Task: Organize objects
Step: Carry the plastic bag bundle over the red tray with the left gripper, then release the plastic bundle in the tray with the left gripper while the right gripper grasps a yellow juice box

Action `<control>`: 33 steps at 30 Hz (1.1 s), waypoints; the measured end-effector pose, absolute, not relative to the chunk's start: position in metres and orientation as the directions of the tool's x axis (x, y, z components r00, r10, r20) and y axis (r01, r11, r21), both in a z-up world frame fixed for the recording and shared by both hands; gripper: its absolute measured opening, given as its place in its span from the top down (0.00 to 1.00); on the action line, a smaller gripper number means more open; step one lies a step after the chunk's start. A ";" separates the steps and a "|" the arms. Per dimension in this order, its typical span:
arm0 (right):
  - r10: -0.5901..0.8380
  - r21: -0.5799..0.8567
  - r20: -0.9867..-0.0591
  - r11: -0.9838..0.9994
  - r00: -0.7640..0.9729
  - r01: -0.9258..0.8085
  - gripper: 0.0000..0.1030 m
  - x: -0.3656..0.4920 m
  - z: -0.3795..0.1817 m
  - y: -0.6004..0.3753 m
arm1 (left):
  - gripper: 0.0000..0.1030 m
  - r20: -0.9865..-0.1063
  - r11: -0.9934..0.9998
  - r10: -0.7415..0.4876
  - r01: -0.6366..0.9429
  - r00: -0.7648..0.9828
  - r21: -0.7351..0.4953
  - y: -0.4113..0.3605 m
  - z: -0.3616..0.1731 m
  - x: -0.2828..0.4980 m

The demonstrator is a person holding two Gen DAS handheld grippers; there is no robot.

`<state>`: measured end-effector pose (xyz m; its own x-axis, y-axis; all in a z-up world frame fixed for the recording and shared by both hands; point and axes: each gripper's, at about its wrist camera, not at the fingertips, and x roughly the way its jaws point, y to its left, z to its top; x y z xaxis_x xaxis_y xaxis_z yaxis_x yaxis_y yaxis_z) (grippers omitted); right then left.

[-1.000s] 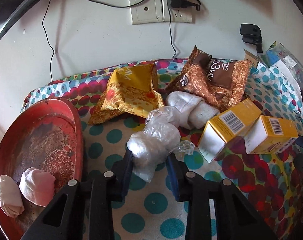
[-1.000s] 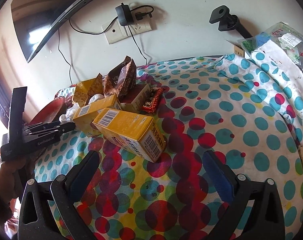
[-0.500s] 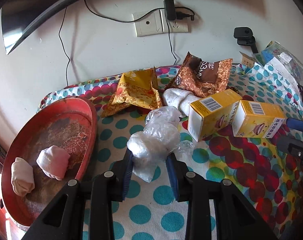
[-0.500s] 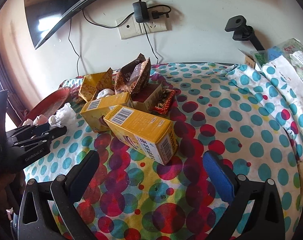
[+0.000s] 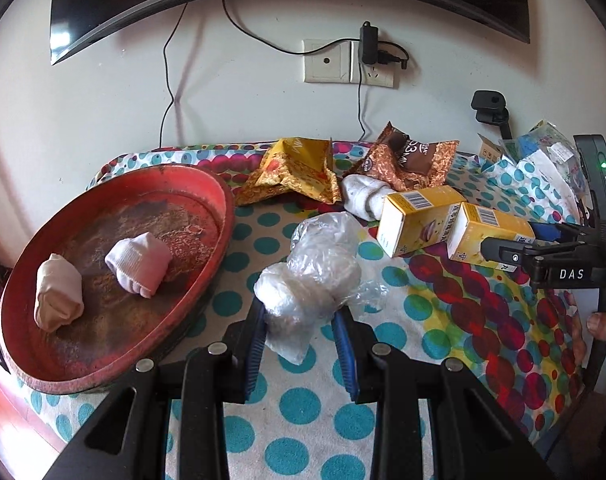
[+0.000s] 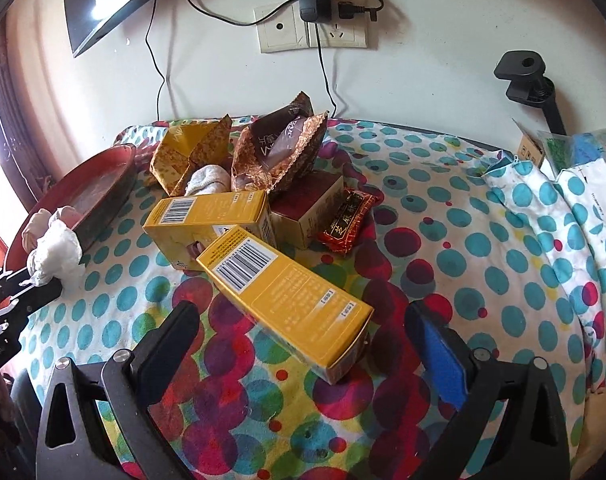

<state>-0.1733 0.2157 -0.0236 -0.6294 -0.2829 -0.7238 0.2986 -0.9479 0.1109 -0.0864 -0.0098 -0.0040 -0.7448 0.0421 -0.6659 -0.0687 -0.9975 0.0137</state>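
Observation:
My left gripper (image 5: pixel 301 316) is shut on a plastic-wrapped white bundle (image 5: pixel 315 276), held just above the dotted cloth, right of the red oval tray (image 5: pixel 207 264). Two rolled socks lie in the tray: a pink one (image 5: pixel 139 264) and a beige one (image 5: pixel 59 292). In the right wrist view my right gripper (image 6: pixel 303 328) stands open, its fingers either side of the near end of a yellow carton (image 6: pixel 283 292). A second yellow carton (image 6: pixel 211 216) lies behind it. The bundle (image 6: pixel 57 252) and left gripper show at the left edge there.
Yellow snack bag (image 5: pixel 295 172), brown snack bag (image 5: pixel 407 160) and a white sock (image 5: pixel 363 194) sit at the back near the wall. A dark red box (image 6: pixel 307 208) and red wrapper (image 6: pixel 349 220) lie beside the cartons. Papers and bags (image 6: pixel 575 168) pile at right.
My left gripper has drawn back and leftward with the bundle, bringing the tray more into view. My right gripper has closed in on the near yellow carton, staying open.

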 end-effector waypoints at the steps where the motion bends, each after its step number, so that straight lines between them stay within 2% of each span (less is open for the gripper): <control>1: -0.291 0.119 -0.728 -0.945 -0.620 0.303 0.02 -0.175 -0.025 0.215 | 0.69 -0.663 -0.998 0.030 -0.057 -0.748 0.018 -0.014 -0.003 -0.085; 2: -0.294 0.122 -0.732 -0.944 -0.614 0.307 0.10 -0.176 -0.026 0.214 | 0.69 -0.659 -0.999 0.019 -0.045 -0.752 0.023 -0.017 -0.003 -0.084; 3: -0.300 0.123 -0.730 -0.942 -0.615 0.313 0.21 -0.176 -0.026 0.214 | 0.69 -0.657 -0.999 0.006 -0.029 -0.754 0.024 -0.022 -0.002 -0.083; 5: -0.306 0.118 -0.725 -0.938 -0.618 0.325 0.33 -0.175 -0.025 0.211 | 0.69 -0.651 -1.000 -0.013 0.003 -0.759 0.016 -0.034 0.001 -0.081; 6: -0.307 0.112 -0.727 -0.935 -0.613 0.336 0.35 -0.175 -0.025 0.209 | 0.69 -0.649 -1.000 -0.027 0.023 -0.760 0.015 -0.040 0.004 -0.082; 15: -0.286 -0.002 -0.714 -0.912 -0.639 0.410 0.50 -0.162 -0.021 0.185 | 0.68 -0.639 -0.991 -0.102 0.133 -0.762 0.000 -0.084 0.015 -0.084; 24: -0.327 0.037 -0.668 -0.912 -0.668 0.409 0.61 -0.156 -0.013 0.194 | 0.68 -0.633 -0.979 -0.158 0.204 -0.758 0.001 -0.112 0.019 -0.080; 33: -0.341 0.043 -0.616 -0.915 -0.710 0.402 0.66 -0.147 -0.005 0.199 | 0.68 -0.658 -0.965 -0.204 0.261 -0.725 0.011 -0.143 0.010 -0.082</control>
<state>-0.1471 0.1989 -0.0054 -0.7099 -0.3407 -0.6165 0.4018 -0.9147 0.0429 -0.0823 -0.1433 0.0101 -0.7251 -0.2039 -0.6578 0.2613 -0.9652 0.0111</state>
